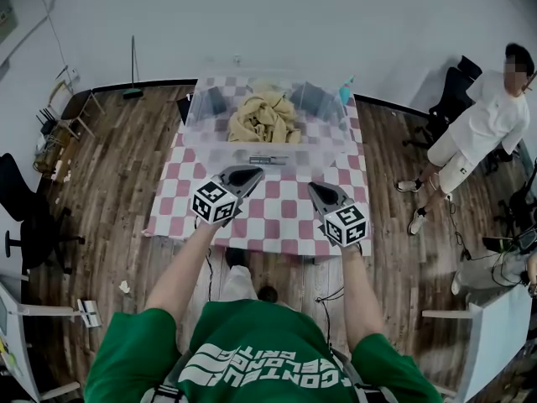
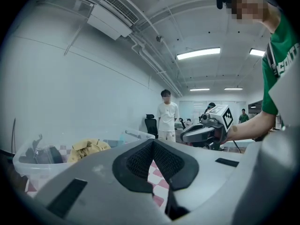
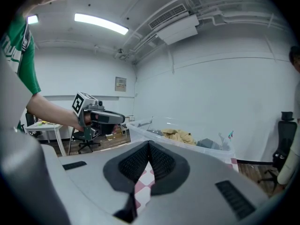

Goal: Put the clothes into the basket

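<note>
A clear plastic basket (image 1: 201, 145) stands at the far side of the checkered table (image 1: 277, 217). Inside it lies a heap of tan clothes (image 1: 264, 117), with dark grey pieces (image 1: 312, 99) beside it. My left gripper (image 1: 249, 173) and my right gripper (image 1: 317, 188) hover side by side over the cloth, just short of the basket's near wall. Both are shut with nothing between the jaws. In the left gripper view the shut left gripper (image 2: 152, 143) points past the tan clothes (image 2: 89, 149). In the right gripper view the right gripper (image 3: 149, 146) is shut, and the basket (image 3: 213, 149) holds the tan clothes (image 3: 178, 136).
A teal bottle (image 1: 346, 91) stands at the table's far right corner. A person in white (image 1: 482, 128) stands on the wooden floor to the right, near office chairs (image 1: 449, 99). More chairs and a small table (image 1: 71, 112) are on the left.
</note>
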The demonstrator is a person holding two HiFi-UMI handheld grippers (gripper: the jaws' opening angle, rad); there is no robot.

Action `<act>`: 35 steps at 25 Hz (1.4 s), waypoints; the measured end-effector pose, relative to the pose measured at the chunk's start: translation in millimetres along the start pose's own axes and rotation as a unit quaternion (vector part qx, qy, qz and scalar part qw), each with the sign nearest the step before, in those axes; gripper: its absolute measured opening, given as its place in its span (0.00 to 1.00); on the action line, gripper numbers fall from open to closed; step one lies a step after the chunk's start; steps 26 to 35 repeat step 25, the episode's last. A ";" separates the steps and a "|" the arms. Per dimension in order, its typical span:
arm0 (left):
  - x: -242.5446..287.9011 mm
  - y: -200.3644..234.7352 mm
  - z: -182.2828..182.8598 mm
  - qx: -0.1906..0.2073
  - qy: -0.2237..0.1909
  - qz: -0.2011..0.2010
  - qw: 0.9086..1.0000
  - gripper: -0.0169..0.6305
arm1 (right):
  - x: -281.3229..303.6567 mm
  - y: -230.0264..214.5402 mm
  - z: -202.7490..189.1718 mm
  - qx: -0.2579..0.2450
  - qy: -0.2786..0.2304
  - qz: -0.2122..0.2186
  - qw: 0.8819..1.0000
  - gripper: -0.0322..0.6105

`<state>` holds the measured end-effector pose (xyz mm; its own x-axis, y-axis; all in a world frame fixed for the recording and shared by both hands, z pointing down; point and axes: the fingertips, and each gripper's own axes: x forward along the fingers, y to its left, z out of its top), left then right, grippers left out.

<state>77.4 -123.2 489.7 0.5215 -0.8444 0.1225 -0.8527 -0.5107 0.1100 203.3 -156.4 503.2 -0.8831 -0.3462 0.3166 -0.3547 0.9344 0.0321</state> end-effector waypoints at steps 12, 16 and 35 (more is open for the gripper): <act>0.8 -5.3 -2.6 -0.001 0.001 0.007 1.000 0.03 | -9.7 -7.0 -6.6 -0.001 0.003 -0.003 1.000 0.06; 1.1 -5.1 -5.5 -0.002 0.004 0.009 1.000 0.03 | -12.3 -10.8 -9.1 0.000 0.004 -0.009 1.000 0.06; 5.7 -5.1 -9.1 0.002 0.007 0.015 1.000 0.03 | -16.6 -22.1 -16.2 -0.001 0.005 -0.016 1.000 0.06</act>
